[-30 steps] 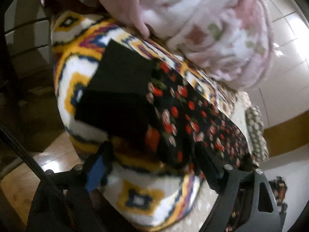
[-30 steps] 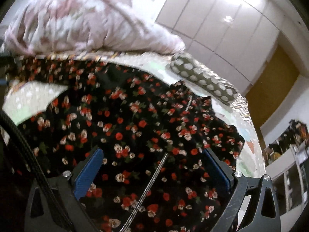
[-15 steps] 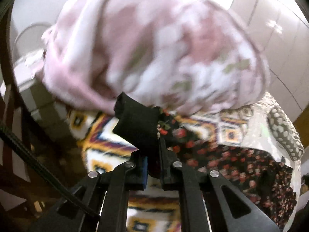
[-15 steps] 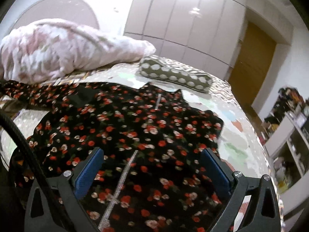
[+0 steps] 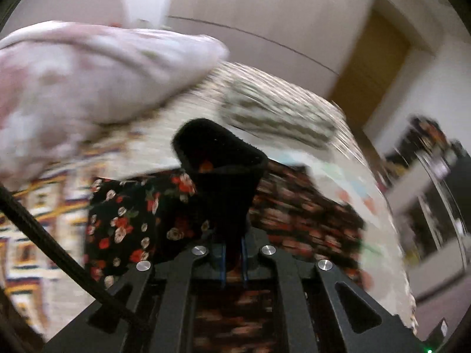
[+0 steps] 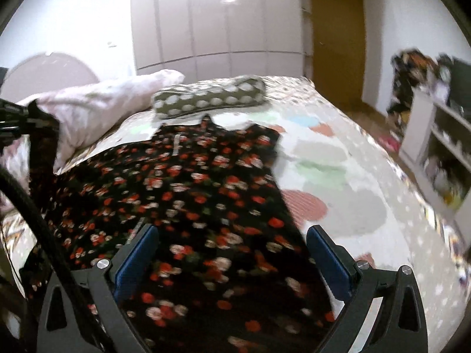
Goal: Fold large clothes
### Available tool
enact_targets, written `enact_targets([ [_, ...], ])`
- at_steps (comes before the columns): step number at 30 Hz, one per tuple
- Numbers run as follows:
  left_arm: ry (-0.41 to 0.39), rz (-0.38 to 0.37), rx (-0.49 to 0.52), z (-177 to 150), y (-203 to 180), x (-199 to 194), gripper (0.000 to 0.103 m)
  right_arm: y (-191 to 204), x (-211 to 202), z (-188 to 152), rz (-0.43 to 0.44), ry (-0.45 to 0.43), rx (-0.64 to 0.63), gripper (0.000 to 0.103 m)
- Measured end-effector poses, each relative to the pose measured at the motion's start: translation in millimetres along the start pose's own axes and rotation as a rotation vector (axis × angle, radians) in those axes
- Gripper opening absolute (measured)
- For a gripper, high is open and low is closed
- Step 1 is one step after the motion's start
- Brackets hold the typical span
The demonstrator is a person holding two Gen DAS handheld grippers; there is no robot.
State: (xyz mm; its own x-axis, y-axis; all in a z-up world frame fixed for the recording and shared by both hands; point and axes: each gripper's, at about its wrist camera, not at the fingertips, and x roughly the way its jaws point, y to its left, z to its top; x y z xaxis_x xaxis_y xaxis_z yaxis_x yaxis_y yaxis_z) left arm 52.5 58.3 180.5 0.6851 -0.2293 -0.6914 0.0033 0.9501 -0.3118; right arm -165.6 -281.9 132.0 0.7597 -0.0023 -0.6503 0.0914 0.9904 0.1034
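Bedroom setting: a wide bed [image 6: 338, 158] under a pale quilt with pastel blotches fills both views, white wardrobe doors [image 6: 206, 20] and a brown wooden door [image 6: 335, 44] behind it.

At the left gripper [image 5: 232, 257], the two fingers are pressed together on a black knitted cuff [image 5: 219, 158], whose open, tube-like end rises just above the fingertips. From that cuff a sleeve of the floral garment [image 5: 126, 214] hangs down to the left, black cloth printed with red and cream flowers. Beyond it the rest of the garment lies on the bed, blurred. Further out sit a pink fleecy blanket [image 5: 88, 73], bundled at the upper left, and a spotted bolster pillow [image 5: 279, 120], also smeared by motion. A black cable [image 5: 59, 253] crosses the lower left.

The right gripper [image 6: 232, 261] has its blue-padded fingers [image 6: 137, 259] spread wide apart, holding nothing, hanging above the garment's lower part. The floral garment [image 6: 206, 191] lies spread flat along the bed's left half, its neckline toward the bolster pillow [image 6: 209, 100], which lies just beyond it. The pink blanket [image 6: 97, 108] lies at the left, and the lifted cuff [image 6: 38, 117] shows at the far left edge. A white shelf unit [image 6: 435, 147] stands at the right, well apart from the bed.

No legible writing or brand appears in either view.
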Motion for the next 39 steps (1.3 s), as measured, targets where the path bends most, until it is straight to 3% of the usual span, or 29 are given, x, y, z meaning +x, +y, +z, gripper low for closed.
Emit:
enact_targets([
  [6, 0.162, -0.157, 0.149, -22.5, -114.5, 84.6, 0.006, -50.7, -1.3, -5.2, -0.043, 0.009, 0.103, 0.102],
  [8, 0.225, -0.190, 0.175, -35.3, -136.4, 105.7, 0.013, -63.8, -0.8, -6.3, -0.047, 0.014, 0.135, 0.102],
  [10, 0.274, -0.245, 0.153, -46.4, -143.8, 115.4, 0.025, -74.5, 0.1, -7.2, -0.051, 0.020, 0.165, 0.102],
  [12, 0.294, -0.286, 0.124, -55.2, -146.4, 115.9, 0.051, -81.5, 1.2, -6.4, -0.047, 0.023, 0.192, 0.102],
  [16, 0.292, -0.310, 0.124, -58.7, -136.1, 93.7, 0.057, -77.7, 0.9, 1.1, -0.024, 0.014, 0.206, 0.102],
  [18, 0.270, -0.310, 0.123, -56.5, -123.6, 73.8, 0.066, -67.2, -1.3, 8.9, -0.007, -0.001, 0.182, 0.102],
  [20, 0.220, -0.268, 0.134, -55.1, -105.9, 51.4, 0.069, -53.9, -1.2, 17.9, 0.019, -0.011, 0.154, 0.102],
  [25, 0.096, -0.057, 0.191, -64.1, -49.9, 9.3, 0.070, -20.8, 15.4, 42.0, 0.136, -0.005, 0.116, 0.099],
  [30, 0.067, 0.026, 0.084, -74.6, 23.8, -15.4, 0.070, 6.4, 72.7, 71.3, 0.270, 0.082, 0.112, 0.095],
  [36, 0.053, 0.111, 0.000, -75.6, 80.4, -15.6, 0.070, 17.8, 150.6, 72.3, 0.234, 0.250, 0.137, 0.093],
  [38, 0.052, 0.121, -0.032, -73.0, 92.7, -11.2, 0.070, 25.9, 160.7, 69.3, 0.221, 0.275, 0.106, 0.081],
  [39, 0.050, 0.125, -0.047, -71.0, 98.8, -8.9, 0.070, 30.7, 163.3, 68.4, 0.208, 0.280, 0.081, 0.064],
])
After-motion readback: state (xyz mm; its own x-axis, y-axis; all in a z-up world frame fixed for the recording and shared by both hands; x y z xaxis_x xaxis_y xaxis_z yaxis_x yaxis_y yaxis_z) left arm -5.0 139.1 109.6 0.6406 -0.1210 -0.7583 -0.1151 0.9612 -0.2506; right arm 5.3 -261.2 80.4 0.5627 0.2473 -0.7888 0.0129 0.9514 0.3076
